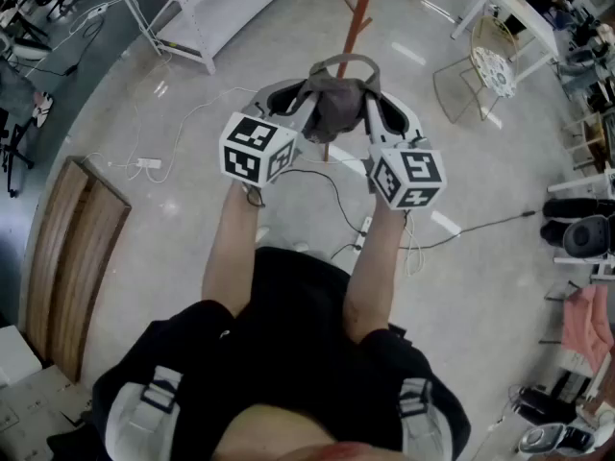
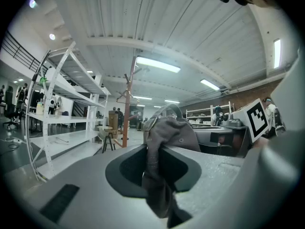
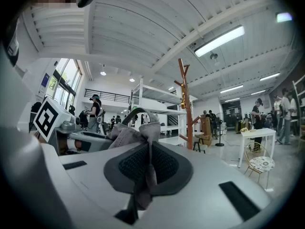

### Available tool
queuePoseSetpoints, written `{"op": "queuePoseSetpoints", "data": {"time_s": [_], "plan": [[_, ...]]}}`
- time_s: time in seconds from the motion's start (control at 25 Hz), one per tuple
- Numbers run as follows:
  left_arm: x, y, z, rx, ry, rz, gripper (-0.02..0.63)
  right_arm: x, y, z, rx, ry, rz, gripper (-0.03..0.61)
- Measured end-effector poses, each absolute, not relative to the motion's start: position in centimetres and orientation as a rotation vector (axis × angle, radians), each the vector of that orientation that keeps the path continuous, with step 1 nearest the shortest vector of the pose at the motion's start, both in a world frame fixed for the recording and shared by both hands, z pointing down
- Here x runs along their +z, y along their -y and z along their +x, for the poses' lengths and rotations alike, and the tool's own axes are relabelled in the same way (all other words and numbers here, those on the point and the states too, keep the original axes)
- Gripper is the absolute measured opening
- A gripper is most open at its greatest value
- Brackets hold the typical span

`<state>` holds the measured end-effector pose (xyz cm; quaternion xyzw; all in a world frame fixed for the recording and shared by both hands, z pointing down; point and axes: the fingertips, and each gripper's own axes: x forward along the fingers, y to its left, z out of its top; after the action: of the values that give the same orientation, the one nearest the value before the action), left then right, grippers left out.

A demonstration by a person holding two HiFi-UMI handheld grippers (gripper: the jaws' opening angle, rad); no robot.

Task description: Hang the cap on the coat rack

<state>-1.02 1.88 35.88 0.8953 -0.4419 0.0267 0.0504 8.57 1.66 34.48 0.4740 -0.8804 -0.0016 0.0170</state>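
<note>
A grey-brown cap [image 1: 334, 99] hangs between my two grippers in the head view, its strap loop arching above them. My left gripper [image 1: 293, 104] is shut on the cap's left edge; in the left gripper view the cap fabric [image 2: 164, 142] is pinched between the jaws. My right gripper [image 1: 377, 104] is shut on the right edge, with the cap fabric [image 3: 143, 142] squeezed flat between its pads. The reddish wooden coat rack [image 1: 357, 12] stands straight ahead on the floor. Its pole with pegs shows as the coat rack [image 3: 187, 104] and as the coat rack [image 2: 127, 106], still some way off.
White metal shelving [image 1: 207, 17] stands to the left front. A white table [image 1: 514, 12] with a round wire chair [image 1: 485, 65] is at the right. Cables and a power strip [image 1: 144, 164] lie on the floor. A wooden board [image 1: 72, 257] lies at the left.
</note>
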Motion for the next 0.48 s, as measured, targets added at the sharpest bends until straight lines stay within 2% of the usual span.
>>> {"op": "queuePoseSetpoints", "data": {"time_s": [0.48], "plan": [[35.7,-2.0,-0.1,0.107,1.361,2.731,0.058,34.5,-1.1,9.5,0.02,2.767,1.485,0.003]]}}
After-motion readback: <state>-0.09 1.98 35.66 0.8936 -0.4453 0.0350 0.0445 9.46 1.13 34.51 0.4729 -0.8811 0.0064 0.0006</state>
